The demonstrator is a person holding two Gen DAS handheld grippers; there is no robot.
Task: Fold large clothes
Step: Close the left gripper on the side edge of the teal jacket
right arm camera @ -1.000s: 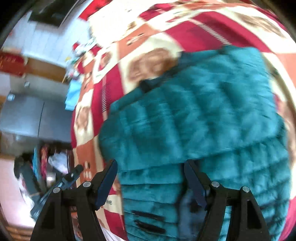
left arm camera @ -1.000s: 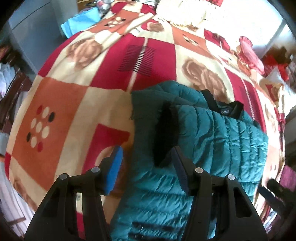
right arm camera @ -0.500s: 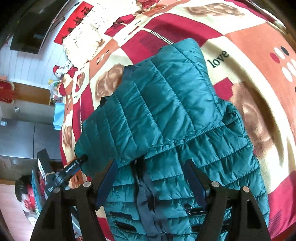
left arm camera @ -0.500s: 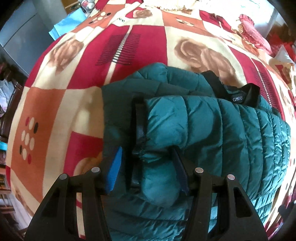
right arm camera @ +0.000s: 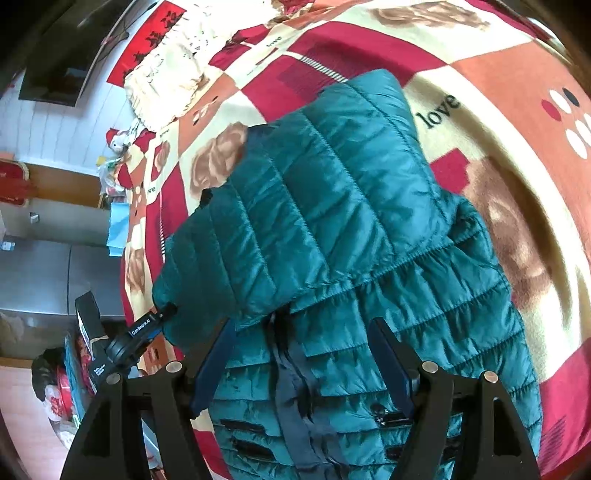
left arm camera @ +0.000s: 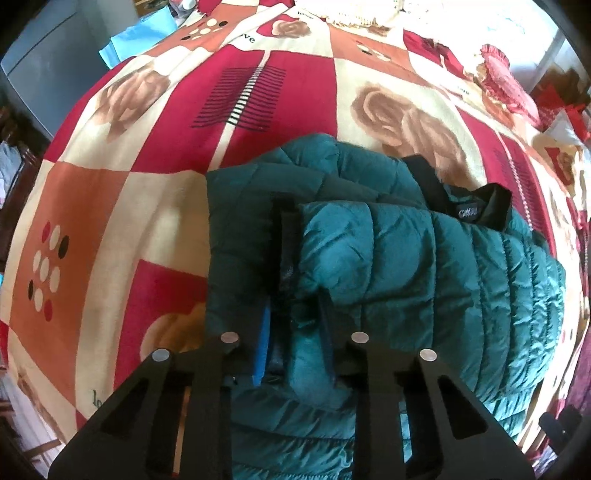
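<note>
A teal quilted puffer jacket [left arm camera: 443, 277] lies on a red, cream and orange patterned bedspread [left arm camera: 147, 203], its black collar [left arm camera: 476, 210] at the right. One sleeve is folded across the body. My left gripper [left arm camera: 295, 332] points steeply down at that sleeve's end, and its jaws are closing with the cuff pinched between the pads. In the right wrist view the jacket [right arm camera: 332, 221] fills the middle. My right gripper [right arm camera: 301, 369] stands open over the front zipper, fabric below it but not pressed. There the left gripper [right arm camera: 162, 317] grips the sleeve tip at the left.
A light blue cloth [left arm camera: 140, 33] and a grey cabinet [left arm camera: 37, 74] sit beyond the bed's far left edge. A red frilled cushion [left arm camera: 506, 81] lies at the far right. A cream lace cloth [right arm camera: 166, 81] covers the bed's head; clutter [right arm camera: 59, 387] lies beside the bed.
My left gripper sank onto the sleeve end and its jaws narrowed around the cuff. The right gripper slid over the jacket, then settled above the zipper, still wide.
</note>
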